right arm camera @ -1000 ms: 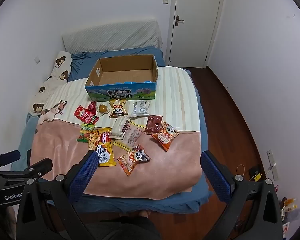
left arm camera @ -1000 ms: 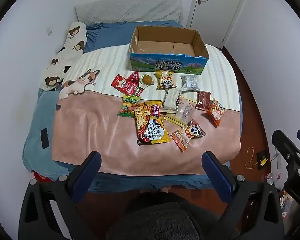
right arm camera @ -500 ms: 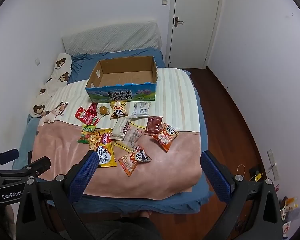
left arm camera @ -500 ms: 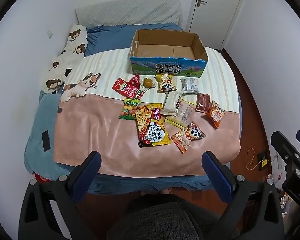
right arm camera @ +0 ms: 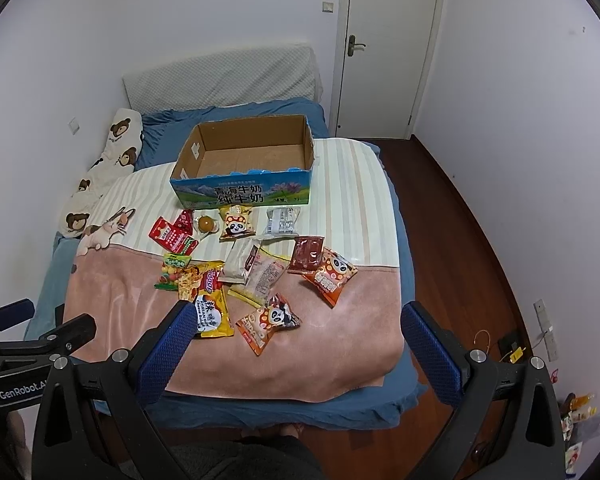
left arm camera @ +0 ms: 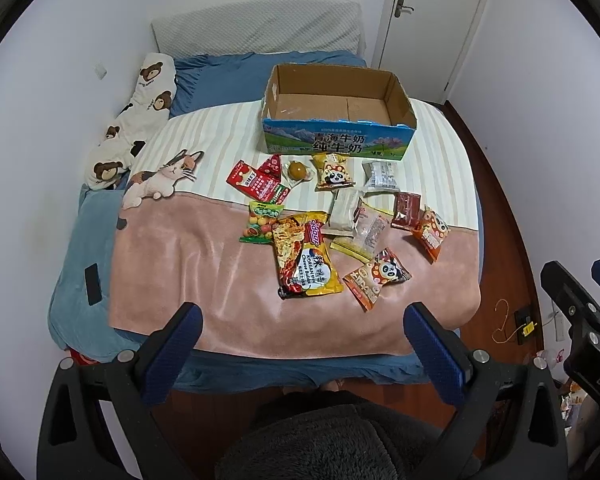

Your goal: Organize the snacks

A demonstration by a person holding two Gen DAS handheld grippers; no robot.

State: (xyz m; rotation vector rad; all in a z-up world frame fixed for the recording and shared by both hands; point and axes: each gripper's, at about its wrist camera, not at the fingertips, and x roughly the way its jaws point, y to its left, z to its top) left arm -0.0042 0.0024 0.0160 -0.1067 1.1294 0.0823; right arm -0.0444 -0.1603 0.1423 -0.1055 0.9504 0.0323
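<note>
Several snack packets lie spread on the bed: a large yellow noodle bag [left arm camera: 306, 258] [right arm camera: 208, 300], orange panda packets [left arm camera: 376, 276] [right arm camera: 270, 320], a red packet [left arm camera: 258, 184], a green candy bag [left arm camera: 262, 222], a brown packet [left arm camera: 406, 210]. An empty open cardboard box [left arm camera: 336, 114] [right arm camera: 244, 164] stands behind them. My left gripper [left arm camera: 300, 332] is open and empty, held in front of the bed's foot. My right gripper [right arm camera: 296, 336] is open and empty, also short of the bed; it shows at the left wrist view's right edge [left arm camera: 576, 300].
The bed has a pink and striped blanket [left arm camera: 204, 264] with a cat print, a bear pillow [left arm camera: 140, 112] at the left, a black phone [left arm camera: 93, 284] on the blue sheet. A white door [right arm camera: 388, 48] and wooden floor [right arm camera: 460, 248] lie right. A person's dark-clothed lap is below.
Both grippers have pulled slightly back and up from the bed, so the box and snacks sit a little lower in view. Nothing on the bed has moved.
</note>
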